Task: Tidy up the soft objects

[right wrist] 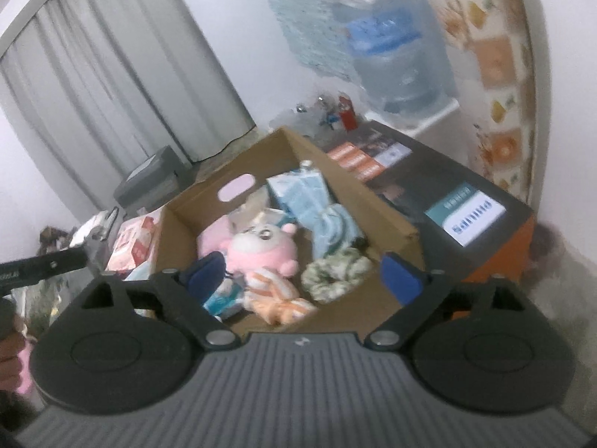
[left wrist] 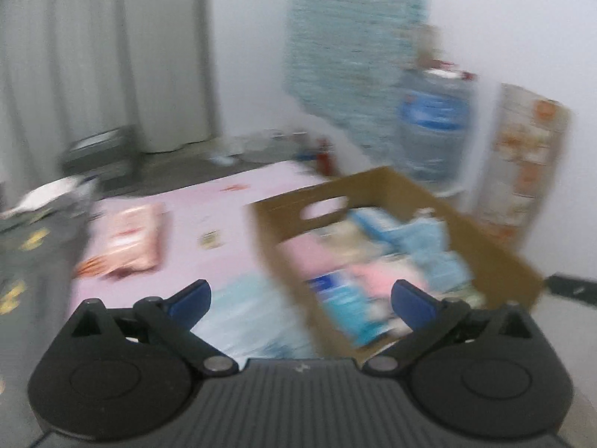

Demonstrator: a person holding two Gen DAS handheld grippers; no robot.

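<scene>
Although the cardboard box [right wrist: 283, 201] already holds a pink plush [right wrist: 261, 250], blue cloths and a green scrunchie [right wrist: 335, 272], both the left gripper [left wrist: 300, 298] and right gripper [right wrist: 302, 272] gape empty, while a pink packet [left wrist: 130, 239] remains on the mat, left of the box.

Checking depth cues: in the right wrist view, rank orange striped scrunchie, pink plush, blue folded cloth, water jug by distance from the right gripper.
From the right gripper:
1. orange striped scrunchie, box near end, just beyond the fingertips
2. pink plush, box middle
3. blue folded cloth, box far end
4. water jug, against the back wall
</scene>
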